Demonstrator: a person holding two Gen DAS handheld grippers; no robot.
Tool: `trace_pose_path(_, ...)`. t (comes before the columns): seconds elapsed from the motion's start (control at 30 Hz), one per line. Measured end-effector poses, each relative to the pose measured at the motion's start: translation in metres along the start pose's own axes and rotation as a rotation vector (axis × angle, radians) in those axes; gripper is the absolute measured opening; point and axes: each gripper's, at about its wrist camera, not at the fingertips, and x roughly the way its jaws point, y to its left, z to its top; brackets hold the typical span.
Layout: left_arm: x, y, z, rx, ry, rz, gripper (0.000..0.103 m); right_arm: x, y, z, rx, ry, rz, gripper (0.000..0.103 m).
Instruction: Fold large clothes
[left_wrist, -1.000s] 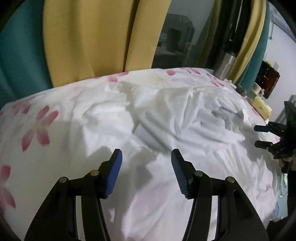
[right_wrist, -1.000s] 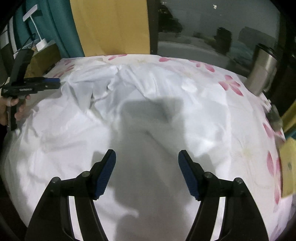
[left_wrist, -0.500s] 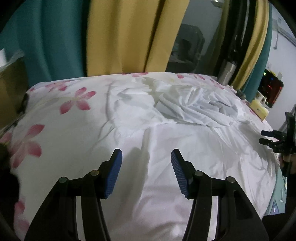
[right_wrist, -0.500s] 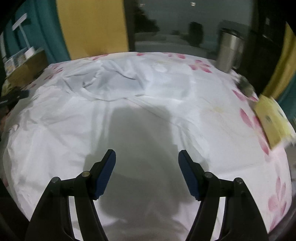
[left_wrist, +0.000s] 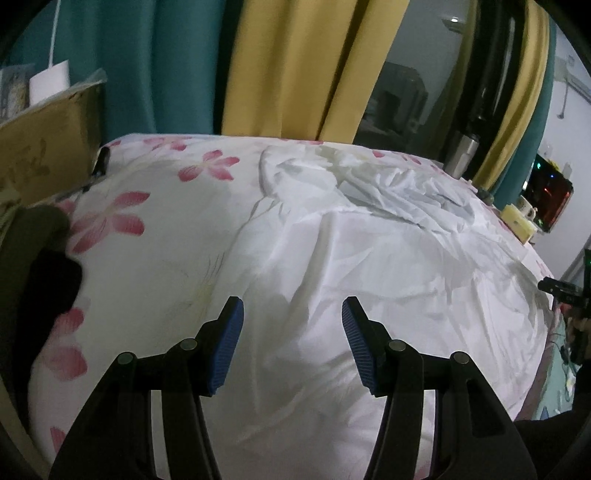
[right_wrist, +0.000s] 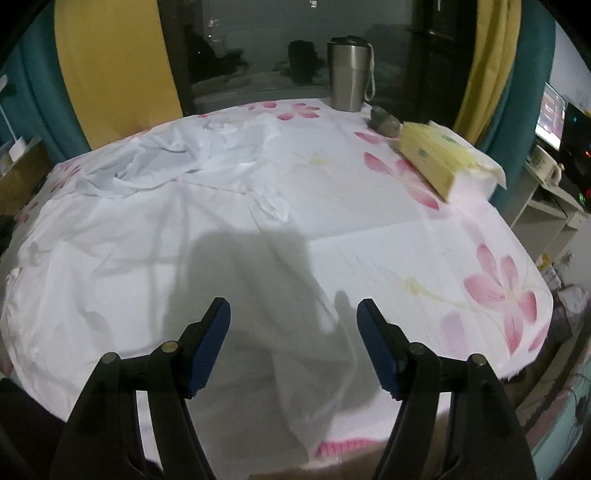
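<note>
White garment (right_wrist: 155, 266) — creased matt cloth

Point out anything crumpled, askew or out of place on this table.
The white garment is bunched into wrinkles at its far end rather than lying flat. The tissue pack sits askew near the table's right edge.

White garment (left_wrist: 369, 258) on a white cloth with pink flowers (right_wrist: 498, 291); curtains in teal (left_wrist: 159, 66) and mustard yellow (left_wrist: 295, 62); silver steel tumbler (right_wrist: 347, 74); pale yellow tissue pack (right_wrist: 439, 158); brown cardboard box (left_wrist: 44, 147); blue finger pads (right_wrist: 210, 347) on black grippers
</note>
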Motion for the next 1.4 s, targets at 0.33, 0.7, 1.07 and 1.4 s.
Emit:
trace_pose_path(0.33, 0.005, 0.004, -0.023, -0.005, 0.101, 0.004, 0.072, -0.004, -0.008, -0.024, 0.046, 0.013, 0.001, 0.071)
trace_pose_path(0.7, -0.007, 0.006, -0.033, 0.076, 0.131, -0.001, 0.003, -0.010, -0.037, -0.022, 0.228, -0.067, 0.017, 0.071)
trace_pose_path(1.07, -0.035, 0.040, -0.036, -0.036, 0.132, 0.068, 0.036, -0.008, -0.009, -0.034, -0.008, -0.001, -0.063, 0.049)
trace_pose_path(1.4, -0.023, 0.037, -0.040, 0.051, 0.143, 0.219, 0.067, -0.013, 0.001, -0.038, -0.014, -0.001, 0.010, 0.019)
